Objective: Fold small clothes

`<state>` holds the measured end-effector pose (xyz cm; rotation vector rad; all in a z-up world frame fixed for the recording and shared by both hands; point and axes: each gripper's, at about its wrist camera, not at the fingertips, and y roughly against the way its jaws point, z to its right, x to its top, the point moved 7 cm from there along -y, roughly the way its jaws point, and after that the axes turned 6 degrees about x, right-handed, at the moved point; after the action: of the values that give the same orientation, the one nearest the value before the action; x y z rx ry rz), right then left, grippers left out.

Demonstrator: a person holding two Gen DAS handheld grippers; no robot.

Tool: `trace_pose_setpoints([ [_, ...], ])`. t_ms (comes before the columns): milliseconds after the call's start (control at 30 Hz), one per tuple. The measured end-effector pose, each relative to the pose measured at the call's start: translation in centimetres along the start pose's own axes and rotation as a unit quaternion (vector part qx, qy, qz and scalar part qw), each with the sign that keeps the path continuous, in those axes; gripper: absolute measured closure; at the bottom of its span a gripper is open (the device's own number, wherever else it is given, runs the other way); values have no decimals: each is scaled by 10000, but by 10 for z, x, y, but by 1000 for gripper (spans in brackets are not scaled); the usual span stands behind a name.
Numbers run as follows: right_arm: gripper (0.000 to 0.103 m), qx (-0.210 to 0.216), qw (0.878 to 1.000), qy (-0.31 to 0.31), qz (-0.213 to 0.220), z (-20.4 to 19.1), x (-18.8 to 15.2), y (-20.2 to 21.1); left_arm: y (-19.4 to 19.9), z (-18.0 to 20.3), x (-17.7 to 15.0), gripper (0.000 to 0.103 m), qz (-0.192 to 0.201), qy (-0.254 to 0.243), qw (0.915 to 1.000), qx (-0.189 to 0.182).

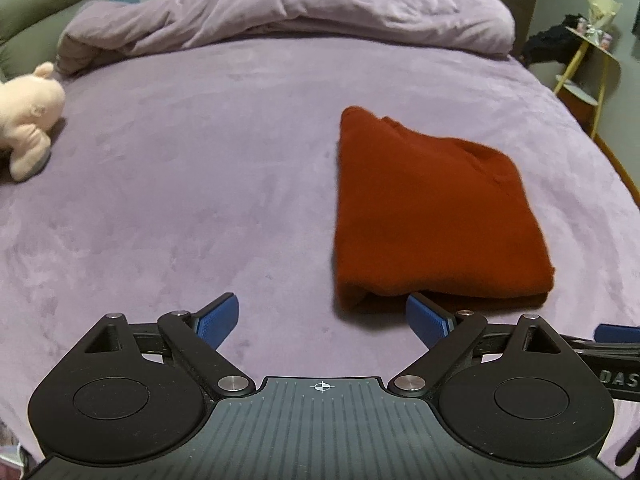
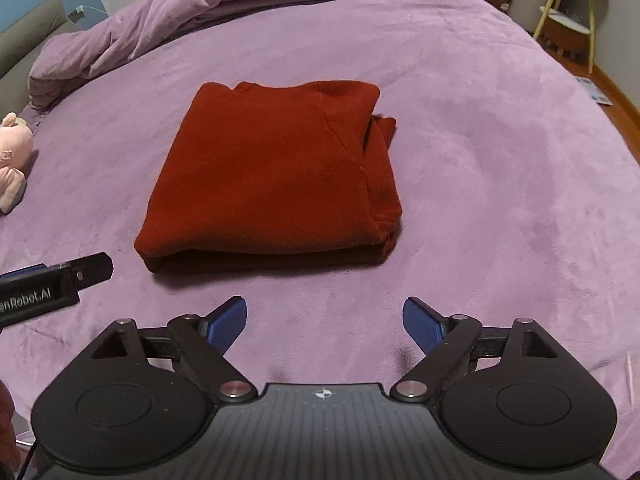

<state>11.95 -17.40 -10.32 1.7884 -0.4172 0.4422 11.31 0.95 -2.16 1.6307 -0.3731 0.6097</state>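
Note:
A dark red sweater [image 2: 272, 176] lies folded into a thick rectangle on the purple bed; it also shows in the left wrist view [image 1: 432, 216], right of centre. My left gripper [image 1: 322, 318] is open and empty, just short of the sweater's near left corner. My right gripper [image 2: 324, 320] is open and empty, a little in front of the sweater's near edge. The left gripper's finger [image 2: 88, 270] pokes into the right wrist view at the left edge.
The purple bedsheet [image 1: 180, 200] spreads all around. A bunched purple duvet [image 1: 280, 16] lies along the far side. A pink plush toy [image 1: 28, 120] sits at the left. A yellow side table [image 1: 588, 64] stands off the bed's right edge.

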Motion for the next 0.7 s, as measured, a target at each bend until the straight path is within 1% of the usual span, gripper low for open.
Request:
trace_pose_setpoints([
  [100, 15, 63, 10000, 24, -65, -6, 0, 1, 2, -1, 2, 7, -77, -25, 10000, 28],
  [300, 15, -86, 9996, -166, -191, -4, 1, -1, 1, 1, 4, 7, -241, -67, 9997, 46],
  [433, 15, -212, 9996, -42, -190, -7, 3, -1, -2, 3, 4, 7, -309, -140, 9994, 111],
  [567, 15, -443, 9987, 173, -173, -10, 3, -2, -4, 7, 4, 7, -317, -280, 9989, 201],
  [700, 15, -453, 9985, 237, -199, -11, 4, -4, -6, 9, 4, 7, -350, -320, 9987, 190],
])
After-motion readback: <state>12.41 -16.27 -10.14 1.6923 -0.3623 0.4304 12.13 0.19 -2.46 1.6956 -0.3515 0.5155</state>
